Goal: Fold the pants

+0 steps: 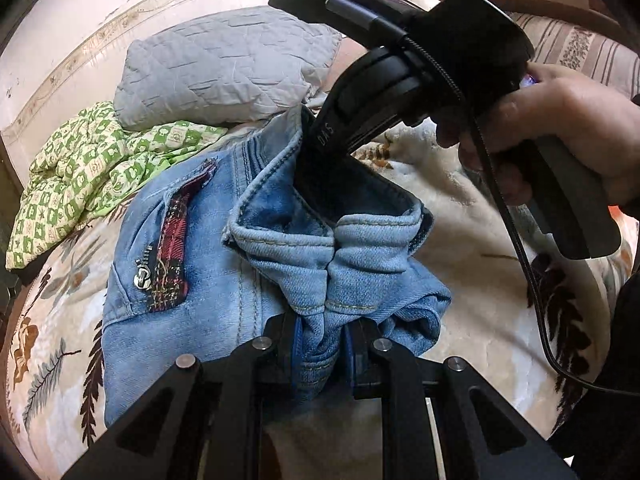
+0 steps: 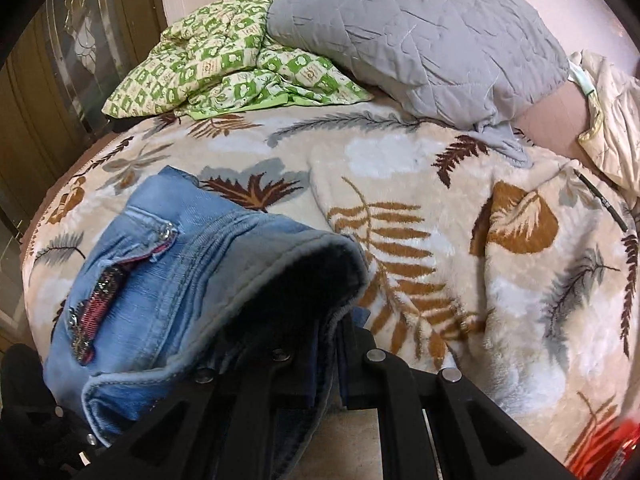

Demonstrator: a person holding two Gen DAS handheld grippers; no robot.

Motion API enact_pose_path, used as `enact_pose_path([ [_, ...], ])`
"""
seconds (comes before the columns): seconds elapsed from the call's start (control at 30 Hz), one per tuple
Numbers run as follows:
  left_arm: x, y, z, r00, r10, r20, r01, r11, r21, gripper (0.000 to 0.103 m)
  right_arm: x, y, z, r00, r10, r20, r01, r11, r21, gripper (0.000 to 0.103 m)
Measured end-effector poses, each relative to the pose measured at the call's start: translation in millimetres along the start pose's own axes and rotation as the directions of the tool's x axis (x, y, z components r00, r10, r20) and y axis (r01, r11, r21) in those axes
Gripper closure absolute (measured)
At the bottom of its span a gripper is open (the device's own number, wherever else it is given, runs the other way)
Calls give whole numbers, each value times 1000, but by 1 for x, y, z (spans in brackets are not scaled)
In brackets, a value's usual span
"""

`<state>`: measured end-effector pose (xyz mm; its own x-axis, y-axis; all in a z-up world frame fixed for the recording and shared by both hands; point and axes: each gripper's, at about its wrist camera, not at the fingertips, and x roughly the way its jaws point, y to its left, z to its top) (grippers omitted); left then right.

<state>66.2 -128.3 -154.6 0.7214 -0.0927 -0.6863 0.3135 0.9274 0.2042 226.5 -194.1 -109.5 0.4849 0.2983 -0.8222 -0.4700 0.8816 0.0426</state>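
Light blue denim pants (image 1: 200, 264) with a red plaid zipper patch (image 1: 170, 248) lie bunched on the bed. My left gripper (image 1: 322, 344) is shut on a fold of the denim near the cuff. My right gripper (image 2: 334, 344) is shut on the dark-lined edge of the pants (image 2: 160, 280), which drape over its left finger. In the left wrist view the right gripper's body (image 1: 400, 80) reaches into the pants from above, held by a hand (image 1: 560, 128); its fingertips are hidden in the cloth.
The bed has a cream fleece blanket (image 2: 440, 260) with a leaf print. A grey quilted pillow (image 2: 420, 32) and a green checked cloth (image 2: 224, 68) lie at the far side. A black pen (image 2: 600, 200) lies at the right. A wooden door (image 2: 60, 80) stands left.
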Motion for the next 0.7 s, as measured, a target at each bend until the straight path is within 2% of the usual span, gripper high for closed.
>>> enact_pose_path([
  [0.27,2,2,5,1000,3,3,-3,1000,14,85,7,5,-3,999,-33,-19,33,999,-24,95],
  [0.33,-8,3,7,1000,-15,12,15,999,34,78,1,7,-1,999,-37,-21,37,999,-32,91],
  [0.37,-15,3,7,999,-35,12,35,999,38,66,-3,6,1,999,-38,-26,37,999,-31,87],
  [0.4,-23,5,9,998,-67,10,67,997,34,49,-9,5,2,998,-48,-27,48,999,-23,72],
  [0.43,-32,7,10,994,-104,18,103,994,25,38,-17,3,4,998,-66,-18,66,998,-12,33],
  [0.47,-45,11,11,989,-142,41,142,990,15,20,-31,0,5,996,-84,13,84,996,7,15],
  [0.5,-64,16,11,985,-150,90,149,989,9,7,-42,-2,6,994,-97,45,96,995,24,1],
  [0.6,-100,37,11,972,-138,188,144,989,-17,2,-81,-11,6,986,-113,122,104,991,78,1],
  [0.7,-105,80,14,972,-143,187,171,975,-140,2,-108,-21,0,990,-32,139,8,985,171,0],
])
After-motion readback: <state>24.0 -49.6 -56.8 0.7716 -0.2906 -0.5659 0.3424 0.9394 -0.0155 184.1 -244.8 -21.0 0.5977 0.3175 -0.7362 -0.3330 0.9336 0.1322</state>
